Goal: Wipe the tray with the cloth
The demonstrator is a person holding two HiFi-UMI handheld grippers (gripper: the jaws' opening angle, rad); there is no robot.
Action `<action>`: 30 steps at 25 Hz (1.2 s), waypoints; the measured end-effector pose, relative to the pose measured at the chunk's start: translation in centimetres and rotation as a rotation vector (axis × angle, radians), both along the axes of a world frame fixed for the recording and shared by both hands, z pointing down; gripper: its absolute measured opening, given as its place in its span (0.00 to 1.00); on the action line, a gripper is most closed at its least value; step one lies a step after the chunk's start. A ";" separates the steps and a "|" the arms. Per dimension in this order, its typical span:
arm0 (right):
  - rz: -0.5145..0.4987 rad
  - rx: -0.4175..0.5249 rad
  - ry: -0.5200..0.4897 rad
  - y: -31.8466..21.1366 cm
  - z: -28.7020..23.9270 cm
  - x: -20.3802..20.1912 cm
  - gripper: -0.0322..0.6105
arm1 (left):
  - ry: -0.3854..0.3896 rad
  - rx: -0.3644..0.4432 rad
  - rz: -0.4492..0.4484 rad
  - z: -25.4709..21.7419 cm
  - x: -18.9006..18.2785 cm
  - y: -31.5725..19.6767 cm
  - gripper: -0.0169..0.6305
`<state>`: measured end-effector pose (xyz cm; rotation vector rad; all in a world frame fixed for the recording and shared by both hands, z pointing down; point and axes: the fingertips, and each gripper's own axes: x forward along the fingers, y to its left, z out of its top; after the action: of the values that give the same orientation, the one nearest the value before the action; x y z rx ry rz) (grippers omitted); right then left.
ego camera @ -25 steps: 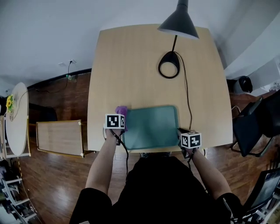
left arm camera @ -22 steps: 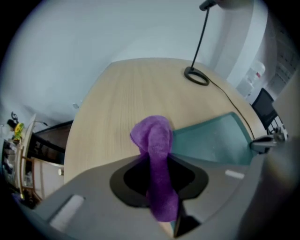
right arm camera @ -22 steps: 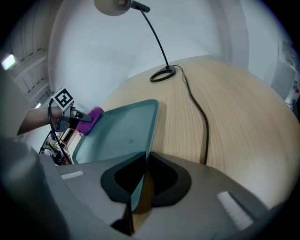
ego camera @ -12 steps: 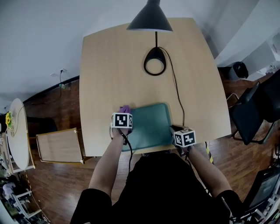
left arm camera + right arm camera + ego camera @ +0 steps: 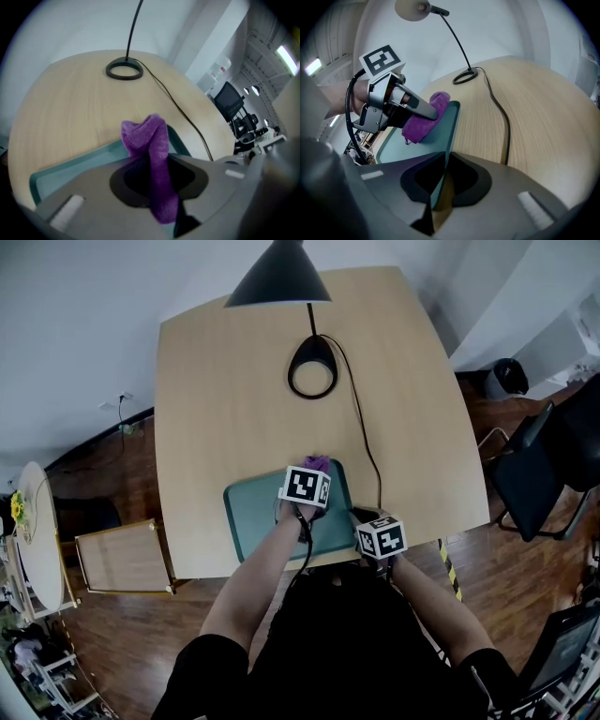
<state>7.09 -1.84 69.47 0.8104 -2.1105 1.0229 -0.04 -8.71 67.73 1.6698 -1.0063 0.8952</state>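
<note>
Purple cloth [image 5: 317, 463], bunched; teal tray [image 5: 248, 521], rectangular; pale wood desk [image 5: 225, 390] beneath.

Head view. The tray lies at the desk's near edge, long axis running left to right. The cloth sits at the tray's far right corner, under the left claw [image 5: 311, 476]. At the tray's right end, close beside it, is the right claw [image 5: 366, 518]. Nearly all the bare tray lies left of the cloth.

Left gripper view. Jaws almost together, clamped on the cloth [image 5: 152, 154], whose free end stands up over the tray [image 5: 70, 166].

Right gripper view. Jaws pinched together on the right rim of the tray [image 5: 433, 138], steadying it. The cloth [image 5: 423, 121] rests on the tray floor just beyond.

Judgement: the next stroke probably runs leftward along the tray's long axis, away from the right claw, and the left hand alone is placed to make it.
</note>
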 end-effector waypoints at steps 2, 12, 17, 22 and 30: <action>-0.004 0.004 -0.007 0.0 -0.1 -0.1 0.11 | 0.020 -0.003 0.017 -0.1 1.6 -0.6 0.20; -0.052 -0.005 -0.032 0.1 0.0 0.3 0.11 | 0.044 0.013 -0.001 -0.4 4.0 -0.7 0.21; -0.043 0.018 -0.001 -0.1 0.4 0.5 0.11 | -0.026 0.052 -0.075 -1.6 -2.3 2.6 0.21; -0.032 0.034 0.061 -0.6 0.8 0.6 0.11 | -0.047 0.064 -0.316 -2.5 -13.5 7.4 0.21; 0.012 0.039 0.080 -0.9 1.1 0.7 0.10 | -0.075 -0.015 -0.466 -0.1 -22.6 12.5 0.21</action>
<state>7.83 -2.75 70.57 0.8702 -2.0662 0.9428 -22.65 3.81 67.62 1.3140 -1.3639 0.6528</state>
